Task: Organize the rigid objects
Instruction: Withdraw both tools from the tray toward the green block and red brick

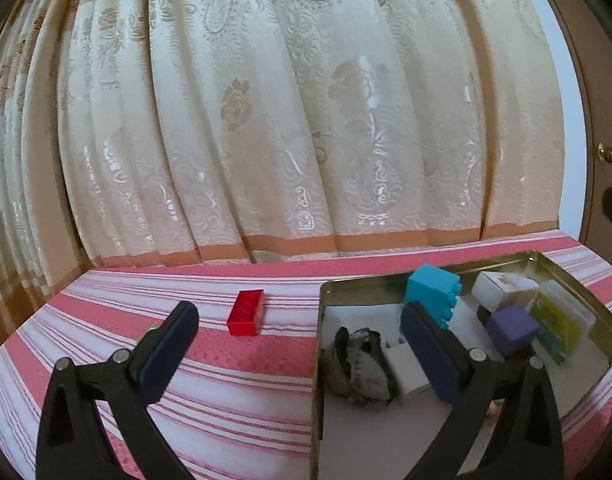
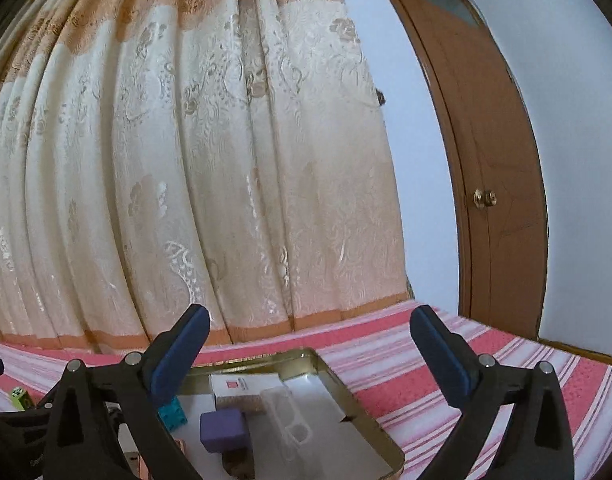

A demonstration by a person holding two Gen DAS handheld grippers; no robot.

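Note:
A red brick lies on the pink striped cloth, left of a gold metal tin. The tin holds a blue brick, a purple cube, a white box, a clear box with a yellow-green label and a grey lump. My left gripper is open and empty, above the cloth at the tin's left wall, with the red brick ahead between its fingers. My right gripper is open and empty above the tin; the purple cube and blue brick show below it.
A cream patterned curtain hangs right behind the cloth-covered surface. A brown door with a brass knob stands at the right. A small green object lies on the cloth at far left in the right wrist view.

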